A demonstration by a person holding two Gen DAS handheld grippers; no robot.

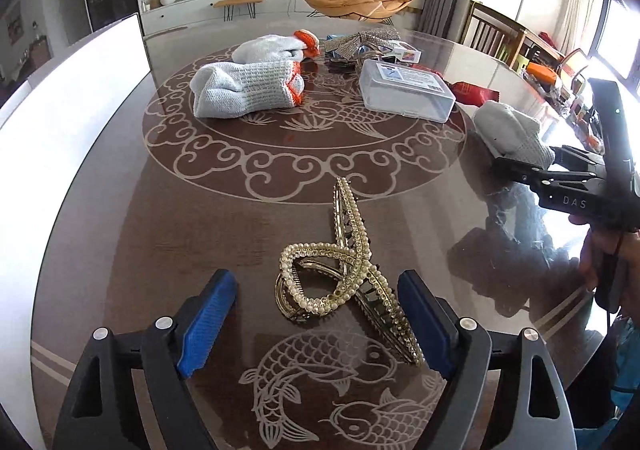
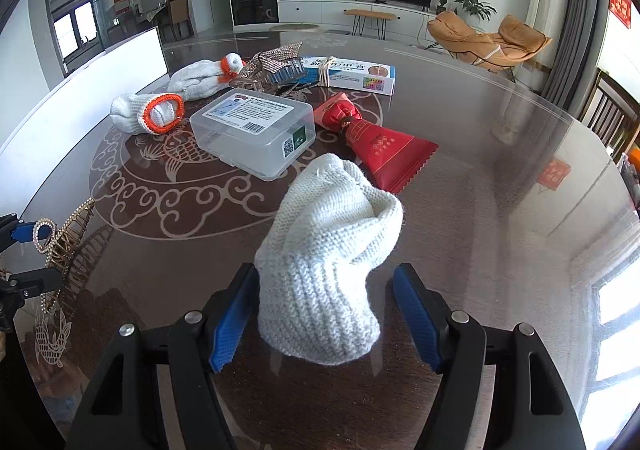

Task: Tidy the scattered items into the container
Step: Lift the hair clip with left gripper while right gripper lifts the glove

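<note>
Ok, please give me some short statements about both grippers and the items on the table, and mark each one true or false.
1. The left gripper is open around the pearl hair clip. True.
2. The right gripper is shut on the red packet. False: it is open around a white knitted glove.
3. The clear plastic box has its lid on. True.
4. The pearl hair clip lies inside the box. False: it lies on the table.

My left gripper [image 1: 316, 320] is spread wide, its blue pads on either side of the pearl hair claw [image 1: 348, 282] lying on the glass table [image 1: 160, 218]. My right gripper [image 1: 516, 166] sits at a white knit glove [image 1: 508, 128]. Beyond lie two more gloves [image 1: 244, 90] and a clear plastic box [image 1: 404, 90].
</note>
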